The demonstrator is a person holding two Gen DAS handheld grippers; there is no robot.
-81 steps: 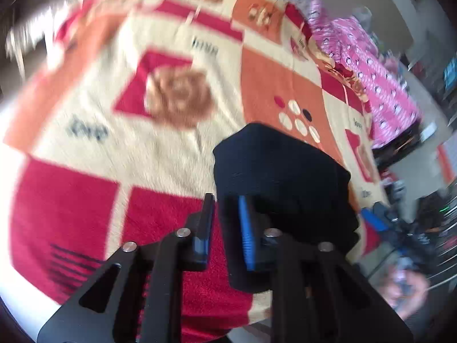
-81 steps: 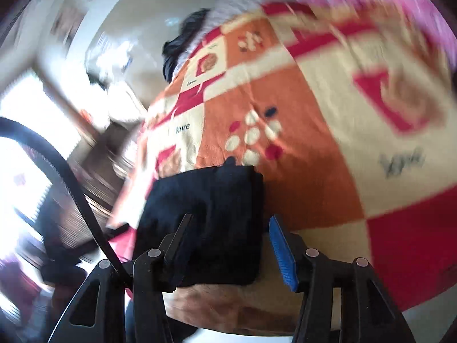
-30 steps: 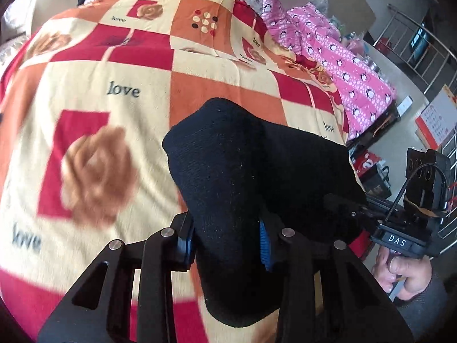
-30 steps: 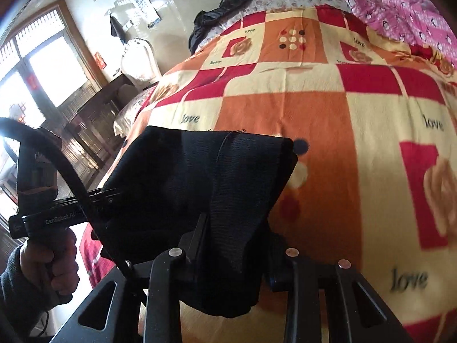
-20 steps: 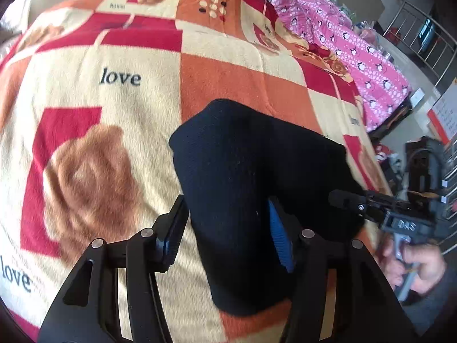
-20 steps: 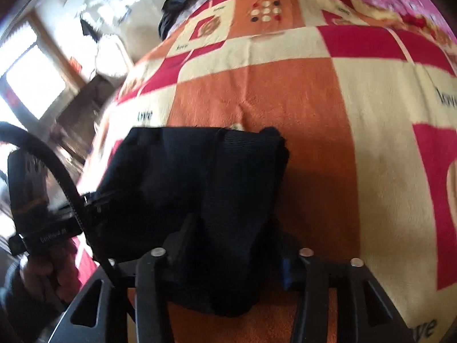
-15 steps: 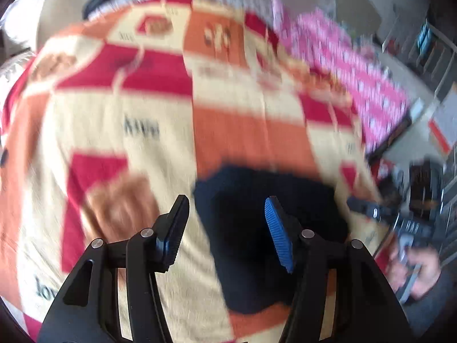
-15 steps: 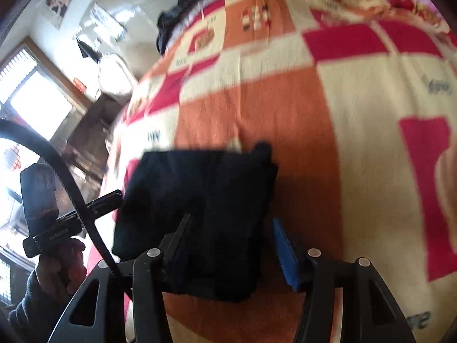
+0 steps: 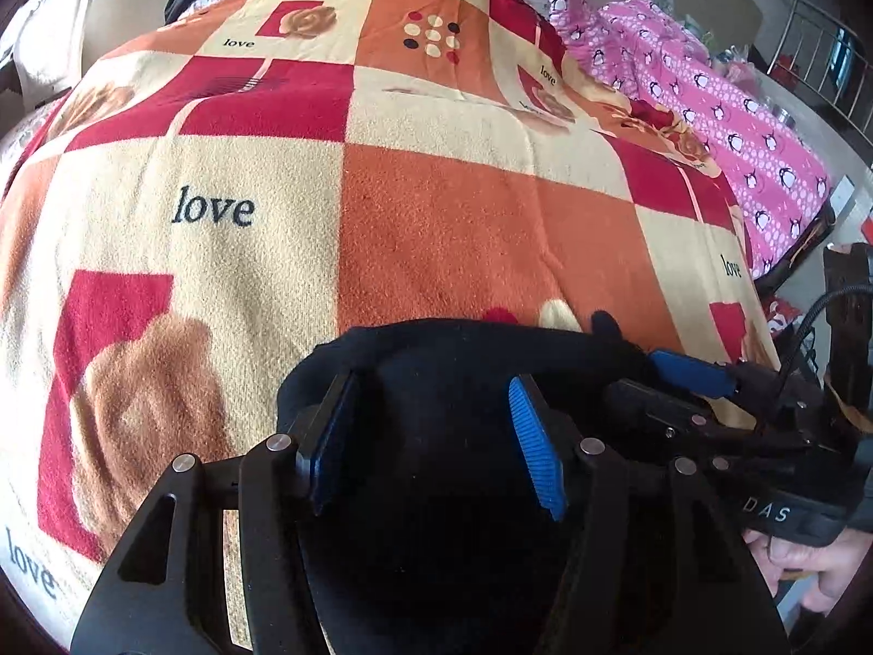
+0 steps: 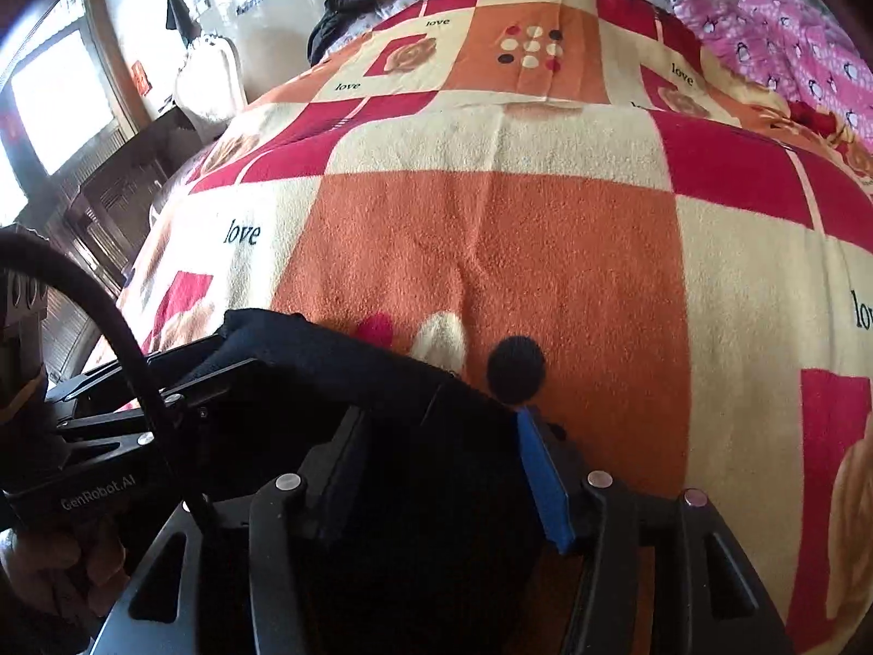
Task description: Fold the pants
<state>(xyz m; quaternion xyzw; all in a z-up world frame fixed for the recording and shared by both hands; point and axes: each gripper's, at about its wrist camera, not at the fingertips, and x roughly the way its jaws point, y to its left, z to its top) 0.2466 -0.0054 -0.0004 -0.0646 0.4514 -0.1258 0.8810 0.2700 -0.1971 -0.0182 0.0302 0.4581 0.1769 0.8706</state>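
Both claws have let go since a second ago: then each was clenched on a raised fold of the black cloth, and now the folded pants (image 9: 458,382) lie flat on the bed, at its near edge.

Largest in view is the checked blanket (image 9: 447,218), in red, orange and cream squares with roses and the word "love", spread over the bed. A pink penguin-print cover (image 9: 725,103) lies along its far right side.

On the blanket the black pants form a compact folded bundle; in the right wrist view it fills the lower middle (image 10: 393,436).

Over it, the left claw (image 9: 431,447) stands released, blue pads apart with cloth between them but not pinched. Likewise, the right claw (image 10: 442,469) is released, its jaws spread above the bundle's right edge.
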